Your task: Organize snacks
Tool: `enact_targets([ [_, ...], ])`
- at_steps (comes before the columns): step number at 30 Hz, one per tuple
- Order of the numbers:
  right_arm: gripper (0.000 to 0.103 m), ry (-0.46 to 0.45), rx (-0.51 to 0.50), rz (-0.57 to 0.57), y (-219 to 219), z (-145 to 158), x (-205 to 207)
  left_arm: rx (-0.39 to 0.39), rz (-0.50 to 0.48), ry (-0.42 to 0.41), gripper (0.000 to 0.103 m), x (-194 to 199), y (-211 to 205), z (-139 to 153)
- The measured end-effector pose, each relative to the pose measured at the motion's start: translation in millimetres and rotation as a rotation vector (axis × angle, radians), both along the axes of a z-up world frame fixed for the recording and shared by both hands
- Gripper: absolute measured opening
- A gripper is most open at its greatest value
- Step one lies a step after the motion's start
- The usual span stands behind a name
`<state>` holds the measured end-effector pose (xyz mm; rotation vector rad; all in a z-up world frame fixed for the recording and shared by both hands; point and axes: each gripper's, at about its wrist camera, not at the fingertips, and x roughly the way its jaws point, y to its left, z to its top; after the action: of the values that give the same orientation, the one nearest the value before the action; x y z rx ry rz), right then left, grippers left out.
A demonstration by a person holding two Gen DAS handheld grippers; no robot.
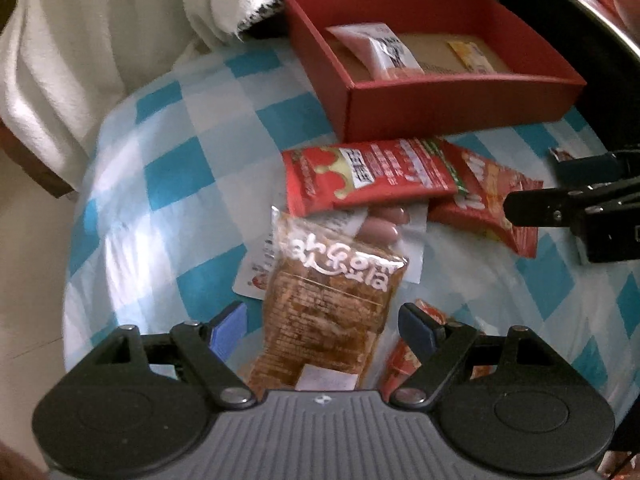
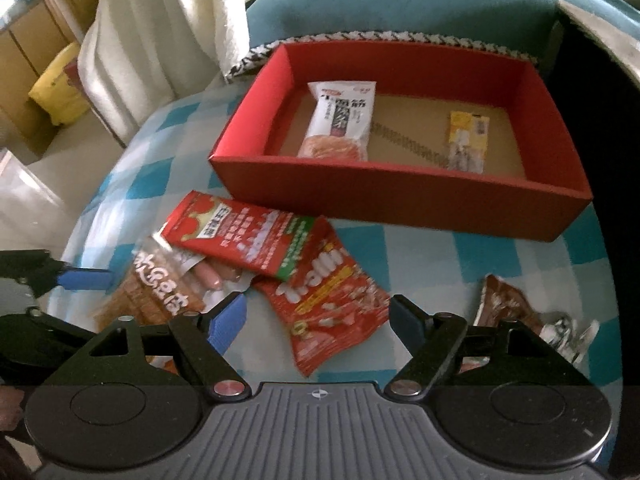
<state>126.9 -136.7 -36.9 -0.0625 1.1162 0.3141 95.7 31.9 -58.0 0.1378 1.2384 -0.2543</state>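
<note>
A red box point(image 1: 440, 108) point(image 2: 360, 192) stands at the back of the checkered cloth. It holds a white packet point(image 1: 384, 52) point(image 2: 340, 120) and a small yellow packet point(image 1: 472, 54) point(image 2: 468, 140). In front lies a loose pile: a long red packet point(image 1: 368, 176) point(image 2: 240, 236), a red popcorn packet point(image 1: 488, 204) point(image 2: 332, 300), a sausage pack point(image 1: 384, 224) point(image 2: 208, 272) and a brown packet point(image 1: 328, 300) point(image 2: 156, 292). My left gripper point(image 1: 324, 326) is open, its fingers straddling the brown packet without pressing it. My right gripper point(image 2: 318, 320) point(image 1: 560, 186) is open over the popcorn packet.
A brown and silver packet point(image 2: 520, 308) lies apart at the right, and a small red packet point(image 1: 404, 356) sits under my left gripper's right finger. A white towel point(image 1: 80, 60) hangs at the left and a teal cushion point(image 2: 400, 0) stands behind the box. The checkered cloth point(image 1: 180, 160) drops off at its left edge.
</note>
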Motion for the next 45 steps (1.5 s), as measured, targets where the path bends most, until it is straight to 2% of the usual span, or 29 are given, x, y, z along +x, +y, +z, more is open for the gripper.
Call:
enact_targets([
  [2, 0.084, 0.005, 0.005, 0.001, 2, 0, -4, 0.006, -0.033, 0.017, 0.077, 0, -6, -5],
  [4, 0.084, 0.015, 0.017, 0.000, 3, -1, -11, 0.047, -0.061, 0.011, 0.077, -2, -11, -11],
  [7, 0.084, 0.033, 0.029, -0.002, 3, -3, -21, 0.053, -0.053, 0.010, 0.078, -4, -8, -17],
  [10, 0.085, 0.055, 0.039, -0.013, 2, -6, -31, 0.008, -0.014, 0.026, 0.063, -2, 2, -15],
  [13, 0.085, 0.083, 0.053, -0.022, 3, -9, -46, -0.003, 0.022, 0.029, 0.052, -2, 10, -10],
  [16, 0.085, 0.111, 0.045, -0.003, 14, -15, -62, -0.014, 0.044, 0.033, 0.048, -2, 15, -7],
  [19, 0.085, 0.104, -0.010, 0.025, 36, -22, -78, -0.025, 0.058, 0.016, 0.045, -3, 20, 0],
  [25, 0.085, 0.068, -0.112, 0.193, 88, -39, -113, -0.063, 0.090, -0.010, 0.044, -4, 31, 11],
  [27, 0.084, 0.043, -0.201, 0.242, 101, -49, -118, -0.068, 0.093, 0.005, 0.044, -4, 32, 9],
  [29, 0.089, -0.001, -0.288, 0.269, 104, -56, -120, -0.069, 0.094, 0.013, 0.044, -4, 33, 8],
  [37, 0.090, 0.017, -0.335, 0.101, 55, -47, -96, -0.117, 0.093, 0.014, 0.044, -5, 33, 16],
  [40, 0.088, -0.001, -0.293, 0.033, 40, -36, -91, -0.123, 0.088, 0.017, 0.044, -5, 32, 18],
  [43, 0.088, -0.020, -0.218, 0.077, 47, -25, -89, -0.141, 0.104, 0.022, 0.044, -5, 35, 19],
  [45, 0.088, -0.032, -0.228, 0.158, 65, -28, -88, -0.145, 0.121, 0.019, 0.044, -4, 38, 21],
])
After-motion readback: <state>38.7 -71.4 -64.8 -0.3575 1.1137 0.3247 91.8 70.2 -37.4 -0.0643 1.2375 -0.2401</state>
